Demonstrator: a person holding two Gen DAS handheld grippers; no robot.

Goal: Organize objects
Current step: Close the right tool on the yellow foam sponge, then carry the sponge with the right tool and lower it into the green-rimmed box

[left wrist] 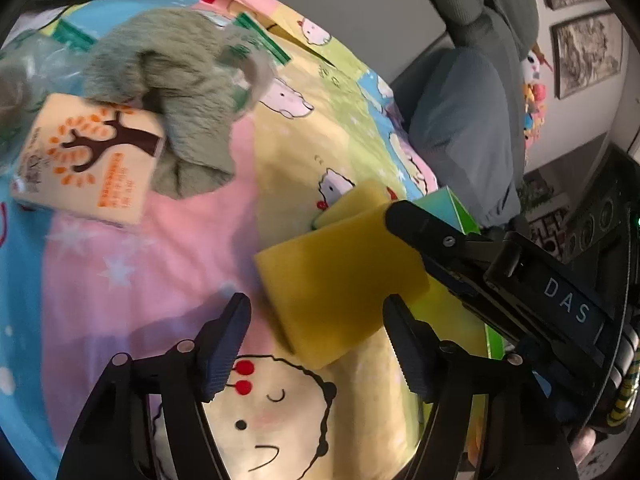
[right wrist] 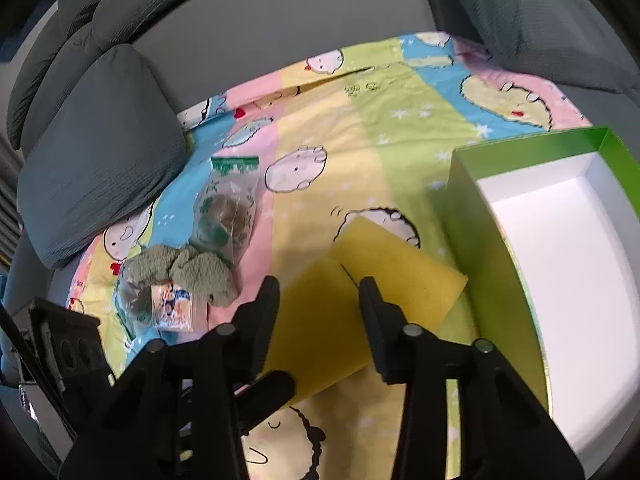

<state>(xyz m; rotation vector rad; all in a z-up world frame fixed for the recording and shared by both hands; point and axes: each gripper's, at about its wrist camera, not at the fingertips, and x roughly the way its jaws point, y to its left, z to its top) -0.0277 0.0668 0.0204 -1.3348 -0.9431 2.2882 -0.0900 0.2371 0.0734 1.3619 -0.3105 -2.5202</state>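
Two yellow sponges lie side by side on the cartoon blanket. The near sponge [left wrist: 340, 288] [right wrist: 316, 320] sits between the pads of my right gripper [right wrist: 320, 300], which looks shut on its end. In the left wrist view the right gripper's fingers [left wrist: 404, 216] clamp that sponge's right corner. My left gripper [left wrist: 316, 340] stands open just short of the same sponge, its left finger clear of the foam. The far sponge [left wrist: 352, 200] [right wrist: 404, 272] rests against a green box.
An open green box with a white inside [right wrist: 560, 260] stands at the right. A fuzzy green cloth [left wrist: 180, 100] [right wrist: 200, 272], a tissue packet with a tree print [left wrist: 88, 156] and a clear zip bag [right wrist: 228, 208] lie at the left. Grey cushions [right wrist: 100, 168] border the blanket.
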